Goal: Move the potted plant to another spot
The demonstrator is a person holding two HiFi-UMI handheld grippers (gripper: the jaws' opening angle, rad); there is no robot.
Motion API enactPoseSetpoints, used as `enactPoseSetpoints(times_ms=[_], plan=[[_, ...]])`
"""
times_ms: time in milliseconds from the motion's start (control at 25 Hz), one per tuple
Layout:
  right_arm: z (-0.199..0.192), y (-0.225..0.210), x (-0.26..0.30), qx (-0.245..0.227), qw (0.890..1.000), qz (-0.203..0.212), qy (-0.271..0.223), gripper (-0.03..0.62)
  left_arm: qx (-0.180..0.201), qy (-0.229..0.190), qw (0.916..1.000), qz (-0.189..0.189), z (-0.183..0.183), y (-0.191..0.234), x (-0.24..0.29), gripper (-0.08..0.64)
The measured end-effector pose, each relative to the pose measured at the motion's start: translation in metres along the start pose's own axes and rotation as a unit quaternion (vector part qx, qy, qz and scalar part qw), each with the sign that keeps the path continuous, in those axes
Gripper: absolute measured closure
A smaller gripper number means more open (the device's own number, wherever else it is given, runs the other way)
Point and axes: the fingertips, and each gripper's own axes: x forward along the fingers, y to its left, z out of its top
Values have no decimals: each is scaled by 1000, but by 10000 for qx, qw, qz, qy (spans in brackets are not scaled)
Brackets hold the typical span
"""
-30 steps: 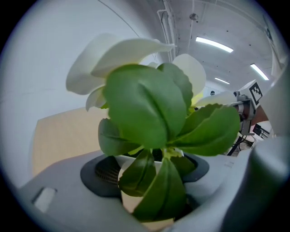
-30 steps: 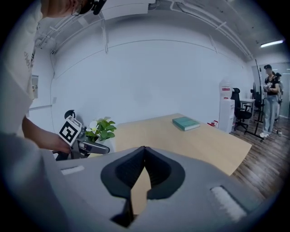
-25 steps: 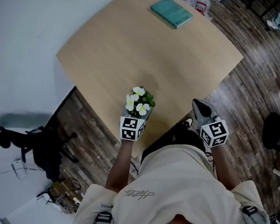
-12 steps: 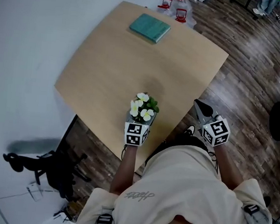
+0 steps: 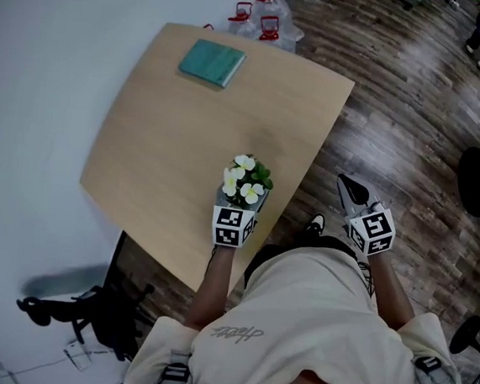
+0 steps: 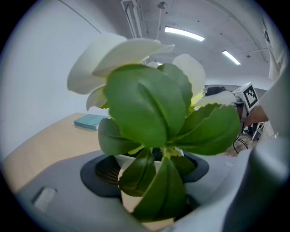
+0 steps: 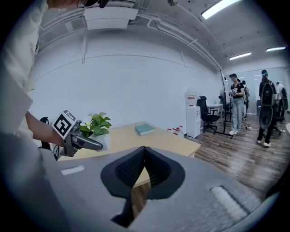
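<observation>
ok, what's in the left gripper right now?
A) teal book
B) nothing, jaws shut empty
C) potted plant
C: the left gripper has its jaws clamped on the white pot of the potted plant; the teal book lies apart from it on the table.

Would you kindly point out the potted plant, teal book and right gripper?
potted plant (image 5: 245, 181), head view, its white flowers.
teal book (image 5: 212, 63), head view, cover's middle.
right gripper (image 5: 345, 182), head view, between fingertips.

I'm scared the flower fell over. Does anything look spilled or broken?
Nothing stands out. The potted plant sits upright in the left tool, no soil on the table, and the teal book lies flat.
</observation>
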Motion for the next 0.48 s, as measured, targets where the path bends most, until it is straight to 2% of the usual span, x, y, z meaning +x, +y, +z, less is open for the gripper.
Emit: enactPoseSetpoints(times_ms=[480], plan=[[-30, -74, -45, 677, 9959, -584, -117, 589, 153, 30, 9998, -157, 35, -47, 44, 196]])
